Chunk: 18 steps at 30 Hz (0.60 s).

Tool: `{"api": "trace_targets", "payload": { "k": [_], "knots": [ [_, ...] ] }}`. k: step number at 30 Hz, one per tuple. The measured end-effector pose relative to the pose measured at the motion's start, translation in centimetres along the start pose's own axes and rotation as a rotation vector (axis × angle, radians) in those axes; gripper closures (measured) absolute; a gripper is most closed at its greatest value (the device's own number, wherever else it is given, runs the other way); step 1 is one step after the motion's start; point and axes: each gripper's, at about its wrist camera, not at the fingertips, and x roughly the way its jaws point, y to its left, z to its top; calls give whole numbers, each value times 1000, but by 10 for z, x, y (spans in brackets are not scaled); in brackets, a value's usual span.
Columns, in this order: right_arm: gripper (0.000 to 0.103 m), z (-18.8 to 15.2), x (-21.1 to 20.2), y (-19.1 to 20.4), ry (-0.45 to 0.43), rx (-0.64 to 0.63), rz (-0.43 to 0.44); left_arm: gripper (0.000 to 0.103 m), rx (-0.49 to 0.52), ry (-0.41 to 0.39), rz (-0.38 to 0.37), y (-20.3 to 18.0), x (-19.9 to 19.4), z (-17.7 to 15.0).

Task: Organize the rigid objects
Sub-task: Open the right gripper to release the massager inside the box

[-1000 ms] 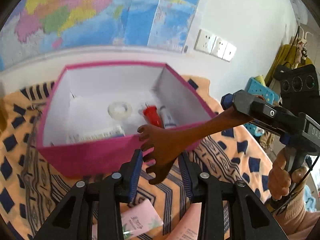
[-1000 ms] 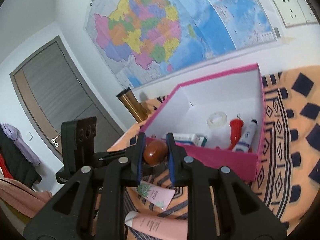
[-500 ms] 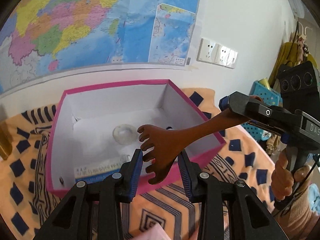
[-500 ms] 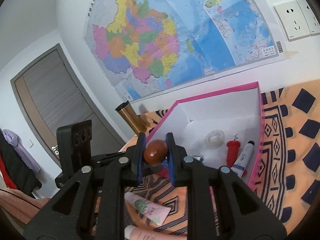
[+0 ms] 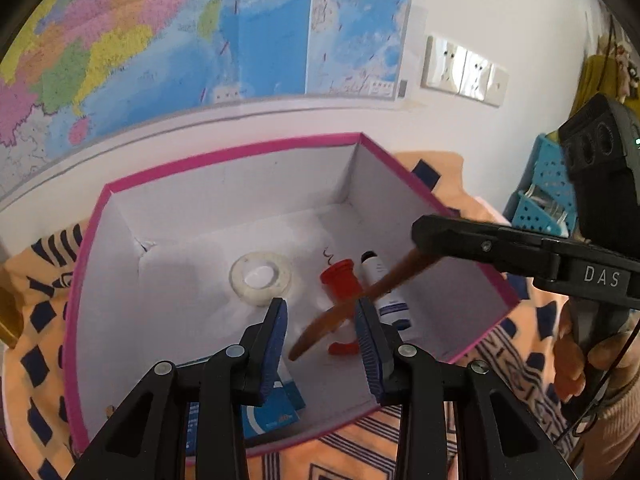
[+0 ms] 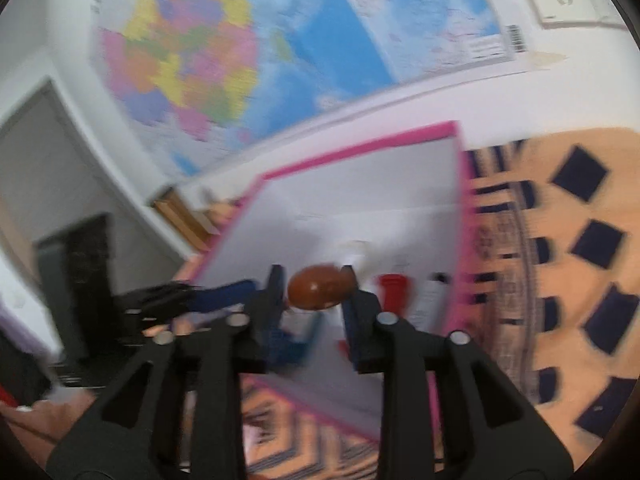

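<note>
Fingers of the left tool [image 5: 320,305] stand a modest way apart over the near end of the pink box [image 5: 224,156]. The blurred head end of the wooden back scratcher [image 5: 394,274] slants between them, its tip close to the left pad and its shaft crossing the right pad; whether the pads clamp it I cannot tell. Under the left finger, on the box's white floor, lies a blue and white carton [image 5: 276,412].

In the right wrist view, which is blurred, the right tool [image 6: 313,280] has just been opening its jaws. The scratcher's round brown knob [image 6: 320,287] sits between them, against the right pad, with a thin gap at the left pad. A person's hand [image 5: 600,360] holds this tool's grip at the right edge of the left view.

Further in on the box floor are a roll of clear tape [image 5: 260,280], a red-capped bottle [image 5: 340,284] and, just beside it, a white tube [image 5: 386,300] with a black cap. The box rests on an orange patterned cloth [image 5: 512,344] covering the table. Behind it, a coloured map [image 5: 200,40] and white sockets [image 5: 464,70] hang on the wall, and a blue perforated basket [image 5: 544,184] stands off to the right.
</note>
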Motion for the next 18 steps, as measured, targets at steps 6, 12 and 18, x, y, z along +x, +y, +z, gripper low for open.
{"api": "trace_targets", "payload": {
  "k": [6,12,18],
  "knots": [
    [57,-1,-10,-1,-34,-54,-139,68,-16,1,-7,4,3,-5],
    [57,-9,-22,0,-44,-57,-150,67,-34,-47,-40,7,-17,-13],
    [57,-25,-46,13,-61,-81,-103,62,-43,-98,-86,6,-48,-25]
  ]
}}
